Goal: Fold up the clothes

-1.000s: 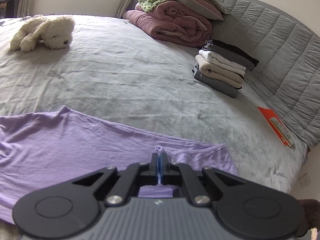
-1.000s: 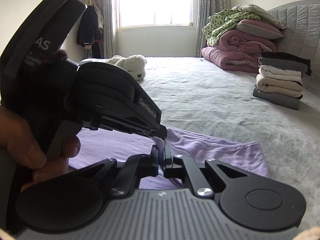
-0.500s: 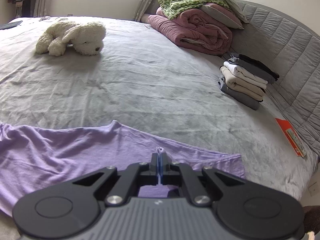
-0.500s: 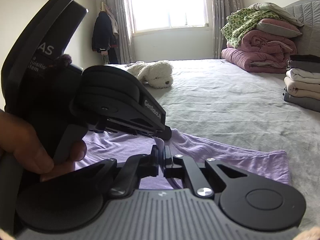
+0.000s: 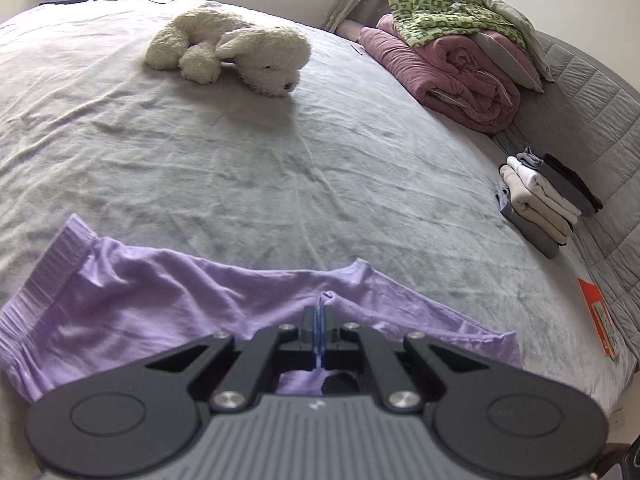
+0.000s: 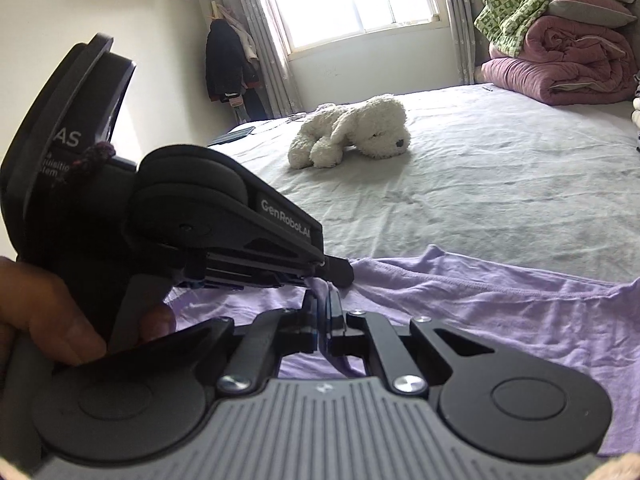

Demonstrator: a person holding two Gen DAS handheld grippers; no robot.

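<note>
Here, lilac garment [image 5: 160,300], creased, pinched up.

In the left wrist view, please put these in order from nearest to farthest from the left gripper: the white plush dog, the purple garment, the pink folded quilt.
1. Purple garment: pinched in the left gripper, spread on the near bed.
2. White plush dog: mid-bed, up and left.
3. Pink folded quilt: far right, beside the headboard.

A lilac garment [image 5: 168,304] of thin jersey lies spread and wrinkled across the near part of the grey bed [image 5: 280,152], ribbed hem at its left end, one fold pinched up at its near edge.
</note>
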